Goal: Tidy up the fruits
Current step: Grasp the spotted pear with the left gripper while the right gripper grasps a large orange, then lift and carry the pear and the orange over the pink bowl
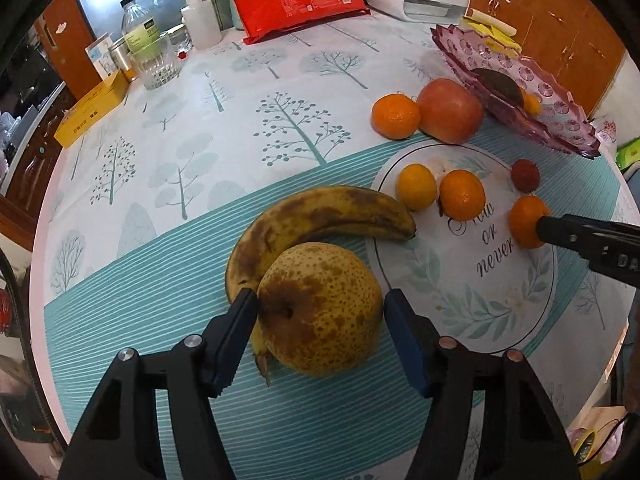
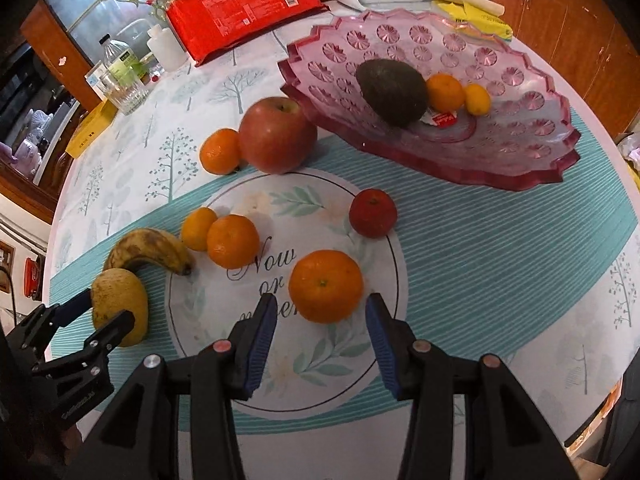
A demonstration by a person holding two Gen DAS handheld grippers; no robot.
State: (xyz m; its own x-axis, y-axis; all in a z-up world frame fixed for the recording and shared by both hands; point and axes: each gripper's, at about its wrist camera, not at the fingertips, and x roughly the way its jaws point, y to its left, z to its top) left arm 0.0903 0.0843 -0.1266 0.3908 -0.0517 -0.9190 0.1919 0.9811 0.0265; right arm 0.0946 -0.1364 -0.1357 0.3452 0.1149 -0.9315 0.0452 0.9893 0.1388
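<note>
From the left wrist view, the left gripper [image 1: 320, 312] has its fingers spread wide around a speckled pear [image 1: 320, 308]; the left pad touches the fruit near its stem dimple, the right pad sits just beside its other flank, not yet clamped. A spotted banana [image 1: 320, 220] curls against the pear from nine to one o'clock, its stem tucked under the left finger, so closing squarely on the pear alone, without pinching that stem, looks wise. At three o'clock the right gripper's dark tip meets an orange [image 1: 526, 220] on the table [image 1: 168, 248]. From the right wrist view, the right gripper [image 2: 320, 316] stands open, its blue fingers [image 2: 262, 332] flanking that orange [image 2: 326, 286] with gaps both sides; a slight push forward before closing would seat it deeper. The pink glass bowl [image 2: 520, 168] sits at one o'clock, already holding an avocado [image 2: 390, 92] and two small citrus. The path there seems open on the right, over bare striped cloth; a small red fruit [image 2: 373, 213] lies at twelve, an apple [image 2: 276, 134] at eleven. The bowl's scalloped rim rises, so a carried fruit would probably need lifting over it.
</note>
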